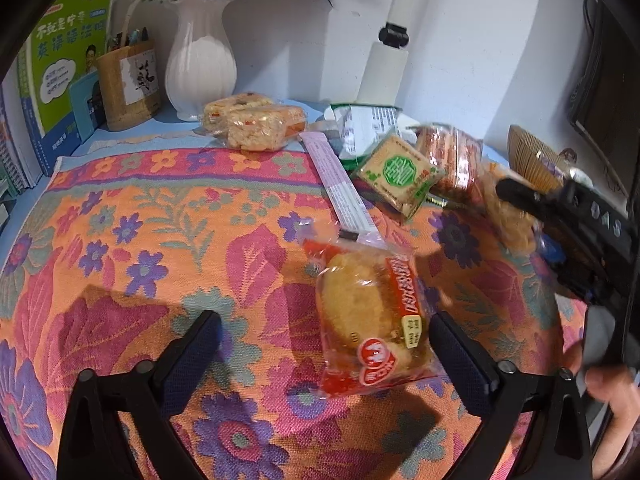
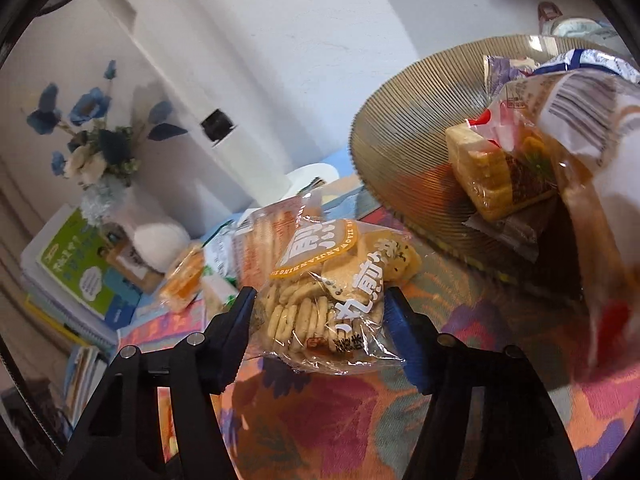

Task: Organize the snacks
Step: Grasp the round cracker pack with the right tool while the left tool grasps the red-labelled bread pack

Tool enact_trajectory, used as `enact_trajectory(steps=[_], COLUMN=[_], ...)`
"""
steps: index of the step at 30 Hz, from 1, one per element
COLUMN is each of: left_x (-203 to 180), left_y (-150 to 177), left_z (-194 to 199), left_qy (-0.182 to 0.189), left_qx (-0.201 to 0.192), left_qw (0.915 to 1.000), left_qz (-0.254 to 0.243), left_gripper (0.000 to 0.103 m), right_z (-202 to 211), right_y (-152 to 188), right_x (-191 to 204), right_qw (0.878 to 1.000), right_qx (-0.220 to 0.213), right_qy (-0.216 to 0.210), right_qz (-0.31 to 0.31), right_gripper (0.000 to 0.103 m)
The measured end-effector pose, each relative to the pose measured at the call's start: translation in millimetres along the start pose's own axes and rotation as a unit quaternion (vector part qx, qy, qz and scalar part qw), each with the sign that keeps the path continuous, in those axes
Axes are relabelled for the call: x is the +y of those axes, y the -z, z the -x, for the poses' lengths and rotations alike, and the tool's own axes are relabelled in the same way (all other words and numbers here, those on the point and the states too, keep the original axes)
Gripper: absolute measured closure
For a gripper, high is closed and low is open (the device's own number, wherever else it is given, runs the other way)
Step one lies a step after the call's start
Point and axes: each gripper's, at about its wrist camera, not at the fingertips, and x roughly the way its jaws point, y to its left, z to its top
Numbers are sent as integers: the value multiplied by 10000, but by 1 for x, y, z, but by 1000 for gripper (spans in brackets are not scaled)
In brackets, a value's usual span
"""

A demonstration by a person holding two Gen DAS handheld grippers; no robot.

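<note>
A red-wrapped pastry [image 1: 372, 320] lies on the floral cloth [image 1: 120, 240] between the fingers of my left gripper [image 1: 324, 320]. That gripper is open, and the pastry sits close to its right finger without being pinched. My right gripper [image 2: 320, 298] is shut on a clear bag of small round crackers [image 2: 320, 300], with both pads against the bag's sides. Seen in the left wrist view, the right gripper [image 1: 524, 200] and its blurred bag are at the far right. A ribbed amber bowl [image 2: 400, 152] stands just beyond, with a wrapped yellow cake [image 2: 492, 176] and other packets in it.
More snacks lie at the cloth's far edge: rice crisp bars [image 1: 248, 124], a pink stick pack [image 1: 340, 184], a square green-seal biscuit [image 1: 400, 172] and an orange cracker pack [image 1: 452, 156]. Behind stand a white vase [image 1: 200, 60], a pen holder [image 1: 128, 84] and books [image 1: 60, 72]. A hand [image 1: 608, 392] shows lower right.
</note>
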Motion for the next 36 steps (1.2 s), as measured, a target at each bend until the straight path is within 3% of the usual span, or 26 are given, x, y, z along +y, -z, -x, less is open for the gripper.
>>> enact_trajectory(steps=[1, 2, 3, 9, 22, 36], left_x=[2, 4, 7, 19, 23, 21], left_y=[1, 1, 2, 2, 2, 3], left_z=[3, 6, 9, 14, 17, 33], left_qy=[83, 179, 372, 449, 510, 612], left_qx=[-77, -145, -205, -339, -427, -740], left_qw=[9999, 9997, 9990, 9972, 9957, 9935], left_qz=[42, 78, 153, 491, 640, 603], left_gripper=[25, 49, 57, 61, 63, 64], right_z=[2, 5, 8, 28, 73, 107], right_y=[2, 5, 8, 23, 57, 61], right_x=[2, 2, 3, -1, 8, -2], right_qw=[10000, 10000, 9999, 9998, 9959, 9879], right_qx=[17, 35, 46, 89, 15, -612], right_qy=[-20, -41, -39, -177, -798, -1405], right_qz=[40, 78, 115, 62, 426, 250], right_gripper=[41, 41, 42, 42, 42, 42])
